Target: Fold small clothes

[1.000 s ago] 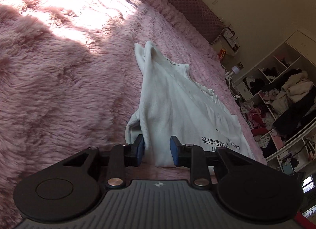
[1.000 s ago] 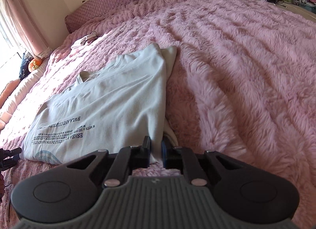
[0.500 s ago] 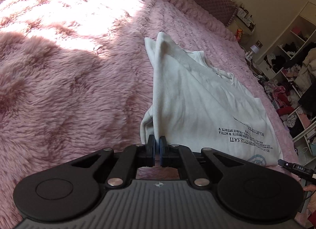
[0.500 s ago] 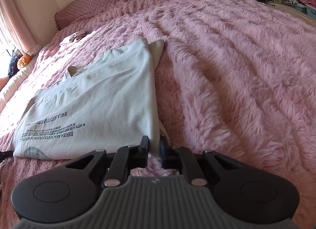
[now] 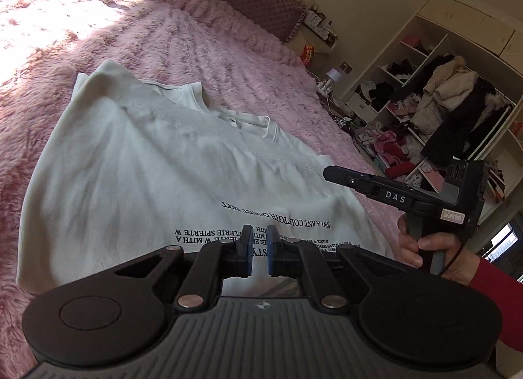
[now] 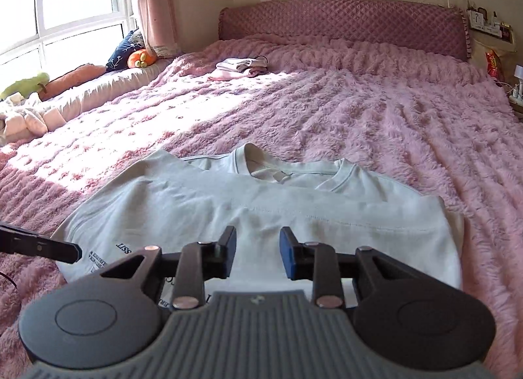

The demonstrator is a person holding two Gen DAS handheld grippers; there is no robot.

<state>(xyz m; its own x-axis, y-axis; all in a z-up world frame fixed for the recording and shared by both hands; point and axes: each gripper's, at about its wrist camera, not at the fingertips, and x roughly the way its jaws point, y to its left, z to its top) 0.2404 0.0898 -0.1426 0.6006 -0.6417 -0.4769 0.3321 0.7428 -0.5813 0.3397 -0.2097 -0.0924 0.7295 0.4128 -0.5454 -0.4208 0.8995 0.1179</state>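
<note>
Left tongs (image 5: 258, 249): nearest the left camera, their blue pads stood a narrow gap apart, not quite closed, with no cloth between them; they hovered over the printed near end of the garment, and whether they touched it could not be told.

Right tongs (image 6: 256, 256): parted wide, gripping nothing, and poised above the near half of the same garment.

Right hand (image 5: 434, 253): seen from the left camera, it gripped the handle of the right tool off the shirt's right side, a red sleeve at the wrist.

Pale white cotton T-shirt with black lettering (image 6: 261, 212): it lay flat near the foot edge of the bed, a layer with a stitched hem turned over across it, the ribbed collar still peeking out beyond that hem.

Progress: by my judgement one fold was laid and let go; the shirt was still a broad shape, so further folds and a tidy-up seemed left to do.

Fluffy pink plush bedspread (image 6: 376, 111): it carried the shirt and stretched away to the headboard.

Small heap of pale folded clothes (image 6: 242, 66): far up the bed near the headboard edge, well apart from the shirt.

Quilted mauve headboard (image 6: 343, 25): at the far end.
</note>
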